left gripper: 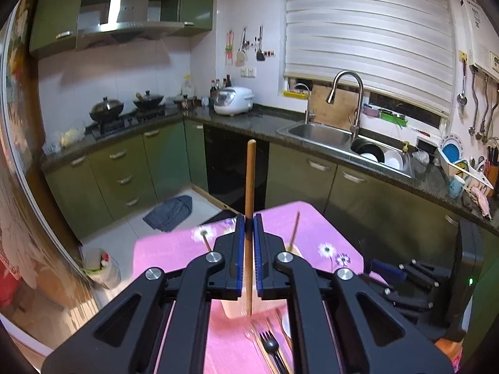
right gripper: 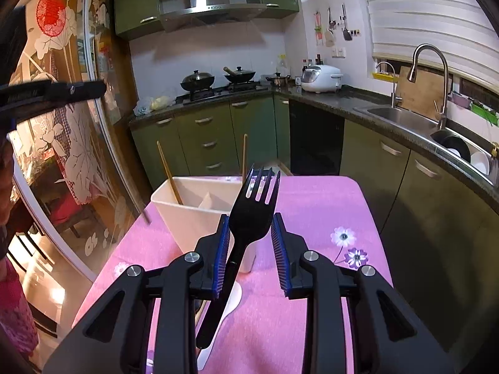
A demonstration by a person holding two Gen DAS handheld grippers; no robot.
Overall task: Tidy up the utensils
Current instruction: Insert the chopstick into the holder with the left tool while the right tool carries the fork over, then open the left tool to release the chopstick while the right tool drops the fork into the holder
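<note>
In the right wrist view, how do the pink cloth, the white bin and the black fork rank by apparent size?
1. Pink cloth, largest.
2. and 3. White bin and black fork: unsure, the fork is nearer the camera.

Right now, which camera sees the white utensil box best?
The right wrist view: the white utensil box shows its open top, divider and chopsticks inside. The left wrist view shows only a blurred bit of it behind the left gripper.

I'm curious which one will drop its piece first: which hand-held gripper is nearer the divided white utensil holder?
Hard to call. The left hand-held gripper, clamping a chopstick, hovers above the holder; the right, holding a black fork, sits just before it.
</note>
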